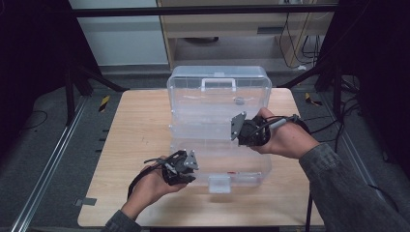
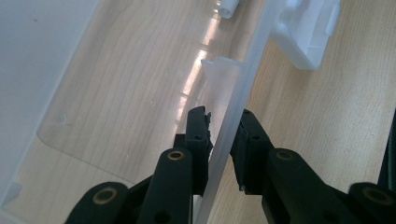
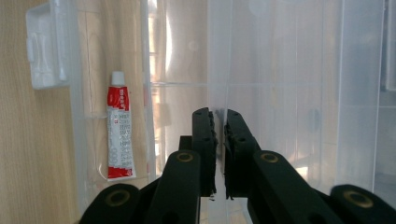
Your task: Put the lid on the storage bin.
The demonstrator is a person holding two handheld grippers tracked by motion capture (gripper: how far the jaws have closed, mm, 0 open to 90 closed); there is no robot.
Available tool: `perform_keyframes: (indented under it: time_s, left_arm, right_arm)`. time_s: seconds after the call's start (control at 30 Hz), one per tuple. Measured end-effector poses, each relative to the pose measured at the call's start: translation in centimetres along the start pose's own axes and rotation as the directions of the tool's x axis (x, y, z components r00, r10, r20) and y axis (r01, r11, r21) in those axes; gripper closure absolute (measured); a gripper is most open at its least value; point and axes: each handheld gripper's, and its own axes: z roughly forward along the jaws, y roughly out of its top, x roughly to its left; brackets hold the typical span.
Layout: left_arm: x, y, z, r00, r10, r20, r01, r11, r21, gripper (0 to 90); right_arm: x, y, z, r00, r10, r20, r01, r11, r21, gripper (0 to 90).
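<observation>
Left tongs (image 2: 223,135) clamped the clear box's (image 1: 220,96) front wall; right tongs (image 3: 220,122) together inside. Best keep the wall pinned.

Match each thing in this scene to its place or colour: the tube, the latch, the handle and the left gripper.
Things:
1. tube
2. latch
3. handle
4. left gripper

Places and colours:
A. on the raised lid, at the far side
B. jaws astride the near wall of the clear box
C. red and white, lying inside the box
D. white, outside on the near wall

Pairs: 1-C, 2-D, 3-A, 4-B
</observation>
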Motion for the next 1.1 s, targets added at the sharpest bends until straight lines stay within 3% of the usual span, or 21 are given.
perform_keyframes:
  time_s: [0.17,0.2,0.33,0.53,0.6,0.7,0.83,1.07,1.1]
  left_arm:
    - [-0.4,0.1,0.1,0.9997,-0.004,-0.025,0.004,1.0,-0.005,76.0]
    - [-0.3,0.3,0.1,0.9989,0.031,-0.035,-0.031,0.9995,-0.004,76.0]
    - [-0.4,0.4,0.3,0.9982,0.039,-0.044,-0.04,0.9992,-0.006,76.1]
    - [-0.5,0.4,0.3,0.9976,0.047,-0.051,-0.048,0.9988,-0.011,76.0]
    - [-0.7,0.3,0.3,0.9982,0.023,-0.055,-0.024,0.9996,-0.012,75.7]
    - [-0.9,0.3,0.3,0.9979,0.022,-0.061,-0.023,0.9996,-0.015,75.2]
    - [-0.8,0.4,0.3,0.9956,0.055,-0.076,-0.055,0.9985,-0.006,74.6]
    - [-1.2,0.4,0.4,0.9926,0.059,-0.106,-0.06,0.9982,-0.002,72.4]
    - [-1.2,0.4,0.3,0.9928,0.056,-0.106,-0.056,0.9984,-0.004,58.4]
  right_arm:
    - [-0.4,-0.3,0.1,0.9998,0.018,-0.005,-0.018,1.0,-0.014,83.8]
    - [-0.7,-0.4,0.1,0.9997,0.025,-0.005,-0.025,1.0,-0.012,83.4]
    - [-0.8,-0.5,0.2,0.9997,0.025,-0.008,-0.025,1.0,-0.018,84.0]
    - [0.0,-0.8,0.2,0.9995,0.023,-0.022,-0.024,0.999,-0.035,84.9]
    - [0.2,-0.8,0.2,0.9996,0.018,-0.021,-0.019,0.999,-0.029,84.9]
    - [0.5,-0.9,0.2,0.9994,0.022,-0.025,-0.023,0.999,-0.029,85.2]
    - [1.1,-0.9,0.3,0.9993,0.013,-0.034,-0.014,1.0,-0.024,84.5]
    - [0.8,-1.0,0.2,0.9992,0.02,-0.035,-0.021,0.999,-0.029,83.8]
    - [0.8,-1.1,0.2,0.9989,0.02,-0.043,-0.022,0.999,-0.031,83.8]
